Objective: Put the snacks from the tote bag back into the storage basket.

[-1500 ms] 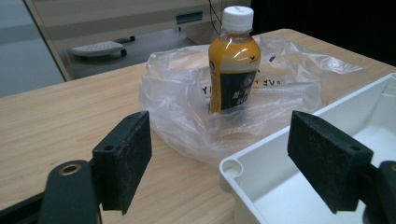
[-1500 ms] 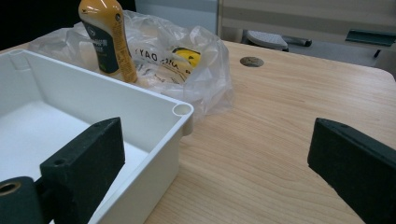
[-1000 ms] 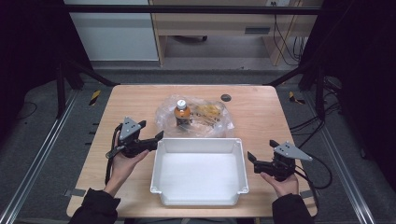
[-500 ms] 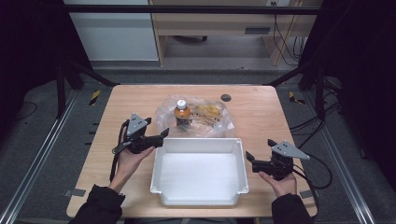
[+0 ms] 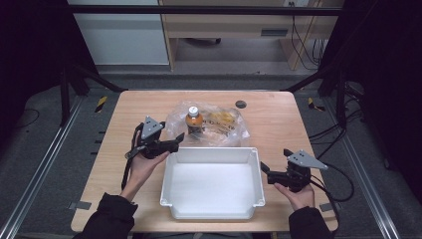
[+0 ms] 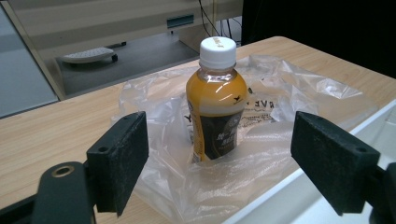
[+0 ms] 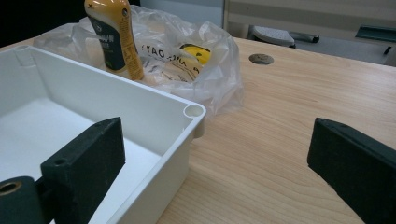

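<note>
While held in the left hand (image 5: pixel 142 167) at the table's (image 5: pixel 278 124) left side, left gripper (image 5: pixel 178 140) released, jaws spread wide, aimed at the bottle (image 5: pixel 194 121) and stopped just short of it, touching nothing. In the left gripper view, bottle (image 6: pixel 216 100) framed between the two black pads (image 6: pixel 119 158), upright, white cap on, orange drink inside with a dark label, standing on crumpled clear bag (image 6: pixel 280 98). Tray (image 6: pixel 299 196) rim cutting across the lower right corner there.

Right gripper (image 5: pixel 263 172) likewise released, jaws wide apart, gripping nothing, held in the right hand (image 5: pixel 294 194) just beside the tray's (image 5: pixel 214 211) right wall near its far right corner. In the right gripper view, one pad (image 7: pixel 86 161) low over the tray (image 7: pixel 140 100) interior, the other (image 7: pixel 355 163) out over bare wood, the round corner post of the tray between them.

Tray white, rectangular, nothing in it, sitting at the near middle of the table. Bag (image 5: pixel 219 124) directly behind the tray's far wall, touching or nearly touching it; cannot tell which. Something yellow (image 7: pixel 196 52) inside the bag, right of the bottle (image 7: pixel 114 37), with printed lettering on the plastic (image 7: pixel 187 51). Small dark round hole (image 5: pixel 241 104) in the tabletop beyond the bag, well apart from both grippers. Cables trailing from each gripper toward the near edge
</note>
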Motion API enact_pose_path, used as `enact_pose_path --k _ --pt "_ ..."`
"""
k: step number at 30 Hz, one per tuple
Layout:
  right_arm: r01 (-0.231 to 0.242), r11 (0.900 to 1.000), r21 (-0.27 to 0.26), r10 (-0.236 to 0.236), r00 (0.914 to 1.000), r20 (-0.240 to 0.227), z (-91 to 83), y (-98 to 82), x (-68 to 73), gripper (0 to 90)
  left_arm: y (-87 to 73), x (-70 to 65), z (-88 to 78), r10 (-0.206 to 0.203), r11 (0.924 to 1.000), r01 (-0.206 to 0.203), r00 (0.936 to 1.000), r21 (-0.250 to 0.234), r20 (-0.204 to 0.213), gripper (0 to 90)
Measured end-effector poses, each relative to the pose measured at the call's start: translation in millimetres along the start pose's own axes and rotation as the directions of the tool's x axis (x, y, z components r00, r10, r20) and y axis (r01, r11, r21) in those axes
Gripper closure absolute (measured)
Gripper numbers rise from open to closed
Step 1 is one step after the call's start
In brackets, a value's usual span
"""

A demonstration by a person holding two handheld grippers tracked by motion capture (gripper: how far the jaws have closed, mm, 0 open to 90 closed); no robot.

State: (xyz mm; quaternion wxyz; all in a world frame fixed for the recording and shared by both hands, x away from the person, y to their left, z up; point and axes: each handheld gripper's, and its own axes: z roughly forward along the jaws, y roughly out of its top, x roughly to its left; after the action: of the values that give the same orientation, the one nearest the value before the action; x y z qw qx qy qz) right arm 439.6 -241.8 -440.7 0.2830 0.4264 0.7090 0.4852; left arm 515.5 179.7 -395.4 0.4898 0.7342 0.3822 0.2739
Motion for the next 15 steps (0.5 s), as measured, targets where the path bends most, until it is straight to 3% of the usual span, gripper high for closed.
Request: enact_pose_path --k 15 --pt "0.002 1.0 0.005 -0.002 1.0 0.002 1.6 -0.4 0.4 4.5 11.6 -1.5 11.7 -0.004 0.9999 0.004 1.0 -0.01 -0.004 19.0"
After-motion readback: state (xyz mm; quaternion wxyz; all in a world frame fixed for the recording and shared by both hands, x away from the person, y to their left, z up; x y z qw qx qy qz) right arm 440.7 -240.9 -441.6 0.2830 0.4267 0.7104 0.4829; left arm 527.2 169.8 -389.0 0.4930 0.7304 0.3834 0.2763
